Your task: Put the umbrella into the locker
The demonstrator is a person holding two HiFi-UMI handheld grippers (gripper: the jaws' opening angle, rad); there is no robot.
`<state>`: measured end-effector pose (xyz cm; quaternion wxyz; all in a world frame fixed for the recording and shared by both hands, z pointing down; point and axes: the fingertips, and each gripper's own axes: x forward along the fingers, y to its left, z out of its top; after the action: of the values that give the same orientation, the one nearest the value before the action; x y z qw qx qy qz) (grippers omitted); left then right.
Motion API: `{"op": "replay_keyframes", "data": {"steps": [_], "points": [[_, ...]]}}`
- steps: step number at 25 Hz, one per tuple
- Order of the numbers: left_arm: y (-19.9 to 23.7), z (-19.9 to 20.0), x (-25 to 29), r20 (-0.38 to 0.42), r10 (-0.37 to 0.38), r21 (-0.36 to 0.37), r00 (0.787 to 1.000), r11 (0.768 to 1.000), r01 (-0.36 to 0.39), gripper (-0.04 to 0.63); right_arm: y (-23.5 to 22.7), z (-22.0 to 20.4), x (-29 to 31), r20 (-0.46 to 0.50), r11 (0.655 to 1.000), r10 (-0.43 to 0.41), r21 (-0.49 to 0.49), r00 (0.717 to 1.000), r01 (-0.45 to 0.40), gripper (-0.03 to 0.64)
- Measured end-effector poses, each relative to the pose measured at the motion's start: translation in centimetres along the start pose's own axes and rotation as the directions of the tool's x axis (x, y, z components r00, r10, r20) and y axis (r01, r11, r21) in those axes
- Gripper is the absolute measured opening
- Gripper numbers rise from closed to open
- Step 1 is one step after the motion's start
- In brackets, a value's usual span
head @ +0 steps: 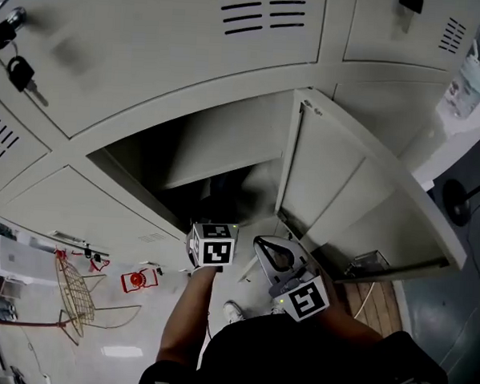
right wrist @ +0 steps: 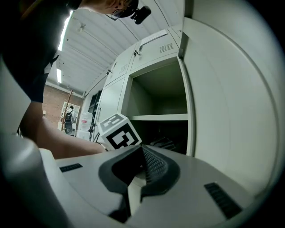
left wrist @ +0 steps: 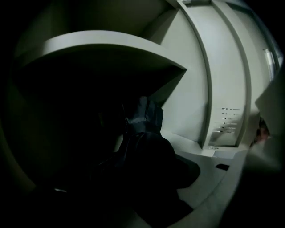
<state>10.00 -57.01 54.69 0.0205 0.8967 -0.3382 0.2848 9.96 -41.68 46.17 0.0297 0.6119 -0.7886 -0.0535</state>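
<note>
open locker (head: 227, 138), inner shelf (left wrist: 102, 44) across upper part; dark umbrella (left wrist: 144, 118) beneath shelf in lower compartment.

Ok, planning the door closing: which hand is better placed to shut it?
Likely right: right tongs, shut and empty, sit beside the open door; left tongs reach into the locker by the umbrella.

Ahead of the right gripper (right wrist: 141, 156), the locker (head: 151, 46) is smooth painted sheet metal, pale and matt. The umbrella (left wrist: 143, 116) inside is creased dark cloth with a faint sheen. The gripper's shells look matt pale plastic, its pads (right wrist: 153, 165) black and finely ribbed.
</note>
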Motion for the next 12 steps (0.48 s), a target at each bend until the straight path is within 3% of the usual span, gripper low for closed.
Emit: {"op": "replay_keyframes", "data": {"steps": [12], "points": [[1.9, 1.1, 5.9, -0.129, 0.051, 0.025, 0.990, 0.999, -0.048, 0.232, -0.7, -0.5, -0.6, -0.024, 0.999, -0.022, -0.039, 0.999, 0.021, 0.000]]}}
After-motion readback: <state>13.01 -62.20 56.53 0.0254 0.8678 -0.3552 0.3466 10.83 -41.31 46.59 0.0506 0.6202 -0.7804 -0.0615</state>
